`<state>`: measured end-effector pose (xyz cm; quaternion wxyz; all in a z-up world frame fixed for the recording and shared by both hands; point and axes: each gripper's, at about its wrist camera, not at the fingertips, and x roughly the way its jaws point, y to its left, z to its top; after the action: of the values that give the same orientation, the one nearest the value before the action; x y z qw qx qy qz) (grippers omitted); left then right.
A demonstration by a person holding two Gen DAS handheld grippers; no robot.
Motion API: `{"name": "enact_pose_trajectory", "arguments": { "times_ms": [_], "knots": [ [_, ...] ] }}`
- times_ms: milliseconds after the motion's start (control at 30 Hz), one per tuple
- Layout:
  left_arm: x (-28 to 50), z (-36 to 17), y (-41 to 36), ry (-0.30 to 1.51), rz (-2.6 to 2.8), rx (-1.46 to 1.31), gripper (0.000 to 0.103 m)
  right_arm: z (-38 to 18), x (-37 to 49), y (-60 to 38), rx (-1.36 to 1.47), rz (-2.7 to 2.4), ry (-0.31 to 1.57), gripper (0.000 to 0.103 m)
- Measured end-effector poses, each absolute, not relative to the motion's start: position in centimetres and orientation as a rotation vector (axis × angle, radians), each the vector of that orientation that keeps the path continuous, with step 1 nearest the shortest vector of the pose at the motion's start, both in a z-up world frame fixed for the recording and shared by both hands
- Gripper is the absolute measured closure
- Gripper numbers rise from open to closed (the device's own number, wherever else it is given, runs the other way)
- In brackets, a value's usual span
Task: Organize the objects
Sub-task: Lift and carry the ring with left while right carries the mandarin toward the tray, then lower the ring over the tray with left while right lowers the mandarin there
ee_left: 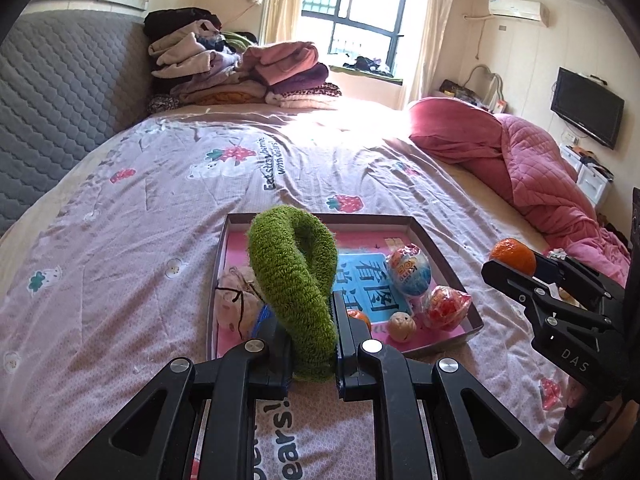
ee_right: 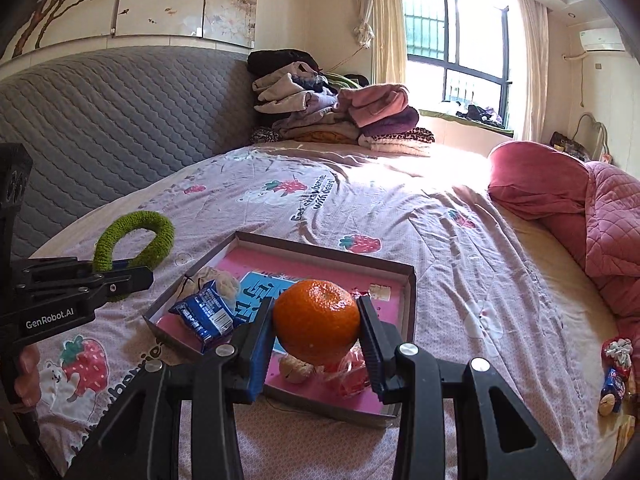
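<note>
Two grippers I hold loaded: left gripper (ee_left: 312, 344) clenched on the green knitted ring (ee_left: 294, 280), near the tray (ee_left: 424, 236). Right gripper (ee_right: 316, 332) grasps the orange (ee_right: 317, 322) above that tray.

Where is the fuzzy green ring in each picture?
Left wrist view: the green ring stands at centre, pinched in the left gripper, in front of the tray.
Right wrist view: the ring is at far left, beside the tray.
Shared landmark: the folded clothes pile by the window.
</note>
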<state>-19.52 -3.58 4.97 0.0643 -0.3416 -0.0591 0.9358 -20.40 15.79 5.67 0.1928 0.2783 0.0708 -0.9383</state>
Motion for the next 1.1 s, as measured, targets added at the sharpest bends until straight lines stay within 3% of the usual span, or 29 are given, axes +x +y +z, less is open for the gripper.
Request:
{"name": "enact_pose_trajectory", "arguments": {
  "times_ms": [1100],
  "knots": [
    [-26.0,-0.4,0.5,-0.094,2.772,-1.120,0.088,0.4,-24.6,12.8,0.807,-2.579,0.332,0.063]
  ]
}}
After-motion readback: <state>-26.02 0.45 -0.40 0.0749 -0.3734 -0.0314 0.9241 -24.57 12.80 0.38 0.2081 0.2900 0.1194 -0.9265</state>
